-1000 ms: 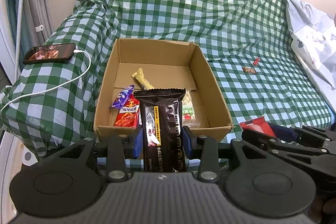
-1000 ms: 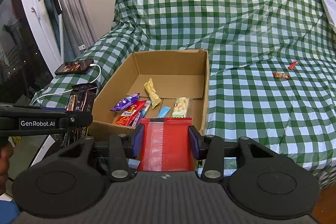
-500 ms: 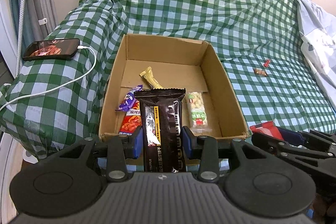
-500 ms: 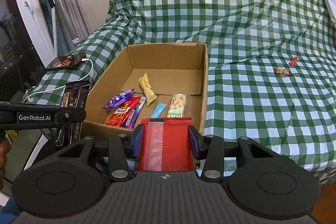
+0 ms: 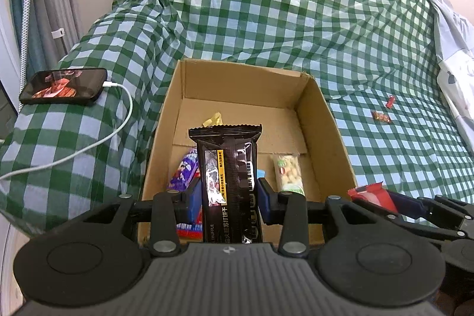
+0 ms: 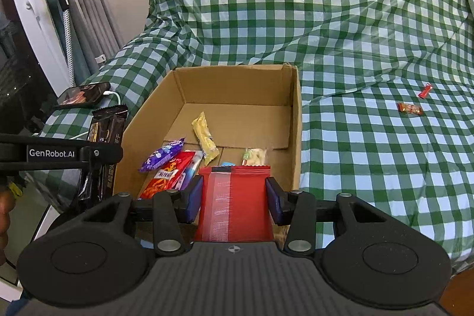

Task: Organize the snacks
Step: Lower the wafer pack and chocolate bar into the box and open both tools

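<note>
Gripping a black foil-wrapped biscuit bar (image 5: 229,168) between its blue pads, the left gripper (image 5: 228,196) held it upright over the near end of the open brown cardboard box (image 5: 321,120). The right gripper (image 6: 234,197) clamped a flat red plastic snack pouch (image 6: 234,197) just beside, at the box's near rim. Inside lay a purple wrapper (image 6: 161,157), an orange-red packet (image 6: 167,176), a yellow bar (image 6: 204,136) and a clear bag of pale puffs (image 6: 256,156). Two small red candies (image 6: 410,108) sat well apart on the green-and-white checked cloth (image 6: 355,19). A black phone (image 5: 63,85) lay charging to the left.
</note>
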Demonstrator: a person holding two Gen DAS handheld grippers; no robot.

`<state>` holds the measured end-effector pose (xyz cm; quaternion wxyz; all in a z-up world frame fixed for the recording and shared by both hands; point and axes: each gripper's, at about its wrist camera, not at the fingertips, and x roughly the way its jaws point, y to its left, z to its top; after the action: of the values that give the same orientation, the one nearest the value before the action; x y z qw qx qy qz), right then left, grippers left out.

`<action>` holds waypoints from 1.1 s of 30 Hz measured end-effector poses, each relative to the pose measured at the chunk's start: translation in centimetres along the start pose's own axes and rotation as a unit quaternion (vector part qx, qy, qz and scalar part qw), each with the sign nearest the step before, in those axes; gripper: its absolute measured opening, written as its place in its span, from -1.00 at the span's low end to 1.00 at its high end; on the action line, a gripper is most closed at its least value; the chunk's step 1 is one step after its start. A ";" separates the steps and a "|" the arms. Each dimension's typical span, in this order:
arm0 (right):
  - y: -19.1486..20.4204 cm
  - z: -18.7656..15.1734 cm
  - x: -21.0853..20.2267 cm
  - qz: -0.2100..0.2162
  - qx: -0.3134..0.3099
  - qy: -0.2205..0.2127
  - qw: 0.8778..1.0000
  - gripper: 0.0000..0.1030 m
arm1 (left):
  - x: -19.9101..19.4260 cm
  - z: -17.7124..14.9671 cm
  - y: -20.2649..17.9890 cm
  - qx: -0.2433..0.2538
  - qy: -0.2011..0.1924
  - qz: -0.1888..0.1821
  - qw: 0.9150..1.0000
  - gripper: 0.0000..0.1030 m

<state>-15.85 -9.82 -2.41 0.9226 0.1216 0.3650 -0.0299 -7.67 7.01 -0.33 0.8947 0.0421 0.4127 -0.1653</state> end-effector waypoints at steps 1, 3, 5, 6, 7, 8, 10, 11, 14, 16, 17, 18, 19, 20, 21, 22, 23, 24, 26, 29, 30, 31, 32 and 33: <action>0.0 0.3 0.4 0.000 0.000 0.001 1.000 -0.09 | 0.5 0.3 0.1 0.001 0.002 0.000 1.000 -0.17; -0.1 0.8 1.2 0.000 0.000 0.001 1.000 -0.09 | 1.5 0.8 0.1 0.000 0.007 0.001 1.000 -0.17; -0.2 1.4 2.1 0.000 0.000 0.003 1.000 -0.09 | 2.6 1.3 0.2 0.001 0.012 0.002 1.000 -0.17; -0.2 1.6 2.6 0.000 0.000 0.005 1.000 -0.09 | 3.2 1.6 0.2 0.000 0.015 0.002 1.000 -0.17; -0.3 1.9 3.1 0.000 0.001 0.006 1.000 -0.09 | 3.7 1.8 0.3 0.000 0.018 0.002 1.000 -0.17; -0.3 2.1 3.6 0.000 0.001 0.008 1.000 -0.09 | 4.3 2.0 0.3 0.000 0.021 0.002 1.000 -0.17; -0.3 2.7 4.8 -0.001 0.003 0.010 1.000 -0.09 | 5.4 2.4 0.5 0.001 0.026 0.003 1.000 -0.17; -0.4 2.9 5.4 -0.001 0.003 0.012 1.000 -0.09 | 6.0 2.6 0.5 0.001 0.029 0.004 1.000 -0.17; -0.6 3.5 6.9 -0.002 0.005 0.017 1.000 -0.09 | 7.6 3.1 0.6 0.004 0.035 0.006 0.999 -0.17; -0.8 3.8 8.0 -0.004 0.007 0.020 1.000 -0.09 | 8.7 3.5 0.8 0.005 0.039 0.007 0.999 -0.17; -0.8 3.9 8.5 -0.005 0.008 0.023 1.000 -0.09 | 9.2 3.6 0.9 0.006 0.041 0.008 0.999 -0.17; -0.9 3.9 9.1 -0.007 0.008 0.025 1.000 -0.08 | 9.7 3.8 0.9 0.006 0.043 0.008 0.999 -0.17; -1.0 4.1 9.6 -0.008 0.008 0.027 1.000 -0.08 | 10.2 3.9 0.9 0.007 0.045 0.008 0.999 -0.17; -1.1 4.1 10.1 -0.009 0.008 0.030 0.999 -0.08 | 10.6 4.0 1.0 0.007 0.047 0.009 0.999 -0.17; -1.2 4.1 10.4 -0.009 0.009 0.031 0.999 -0.08 | 11.0 4.1 1.0 0.008 0.049 0.010 0.999 -0.17; -1.3 4.1 10.7 -0.010 0.010 0.033 0.999 -0.08 | 11.4 4.2 1.0 0.008 0.051 0.011 0.999 -0.17; -1.4 4.2 11.1 -0.011 0.011 0.034 0.999 -0.08 | 11.8 4.3 1.1 0.008 0.052 0.012 0.999 -0.17; -1.5 4.2 11.4 -0.012 0.012 0.036 0.999 -0.08 | 12.1 4.3 1.1 0.008 0.053 0.014 0.998 -0.17; -1.6 4.2 11.9 -0.011 0.013 0.038 0.999 -0.08 | 12.7 4.5 1.1 0.009 0.053 0.019 0.998 -0.17; -1.8 4.4 12.6 -0.012 0.020 0.039 0.999 -0.07 | 13.4 4.5 1.2 0.011 0.057 0.023 0.998 -0.13; -1.9 4.4 12.7 -0.011 0.022 0.038 0.999 -0.02 | 13.5 4.6 1.3 0.011 0.057 0.024 0.998 0.15; -1.9 4.5 12.7 -0.010 0.024 0.035 0.999 0.01 | 13.5 4.7 1.4 0.008 0.058 0.025 0.998 0.39; -2.0 4.6 12.8 -0.011 0.028 0.032 0.999 0.10 | 13.3 4.7 1.5 0.005 0.056 0.026 0.998 0.87; -2.0 4.6 12.7 -0.008 0.032 0.032 0.999 0.32 | 12.8 4.6 1.6 -0.002 0.047 0.036 0.998 0.99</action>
<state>-3.74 -12.51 -8.24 0.9056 0.1486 0.3946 -0.0452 3.97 4.23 -7.07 0.8800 0.0626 0.4525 -0.1299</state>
